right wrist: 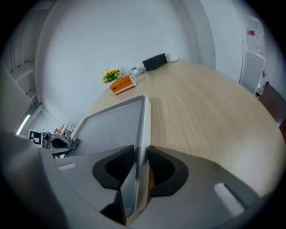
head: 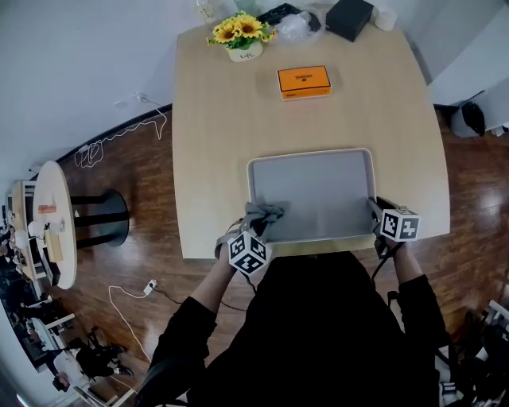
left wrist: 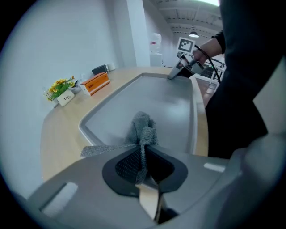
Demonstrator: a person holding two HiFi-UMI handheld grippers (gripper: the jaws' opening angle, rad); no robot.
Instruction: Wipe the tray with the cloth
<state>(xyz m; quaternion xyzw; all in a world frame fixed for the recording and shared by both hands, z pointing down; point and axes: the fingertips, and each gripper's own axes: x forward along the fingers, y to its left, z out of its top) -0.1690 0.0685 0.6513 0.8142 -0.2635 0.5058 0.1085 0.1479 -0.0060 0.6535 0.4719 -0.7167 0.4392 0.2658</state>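
Far to my left, off the table, a small round side table [head: 56, 222] stands on the dark wood floor [head: 135, 183], and a white cable [head: 119, 137] trails across the boards beside the table's left edge. On the table [head: 215, 135] itself, a pot of yellow flowers [head: 242, 35] sits at the far edge towards the left corner. An orange box [head: 304, 82] lies in from that edge, well clear of my work. A black box [head: 348, 17] sits further right along the far edge. None of these lie between my tools and the tray.

My left gripper [left wrist: 142, 157] is clenched tight on the grey cloth [left wrist: 143, 129]. The cloth is pinched between the jaws and bunches up just ahead of them. It rests in the near left corner of the tray [head: 322, 191], with one flap spread flat to the left by the rim.

The tray is grey and shallow, and it sits against the table's near edge. The cloth lies inside it.

My right gripper [right wrist: 140, 162] grips the tray's right rim close to the near right corner, with one jaw inside the rim and one outside.
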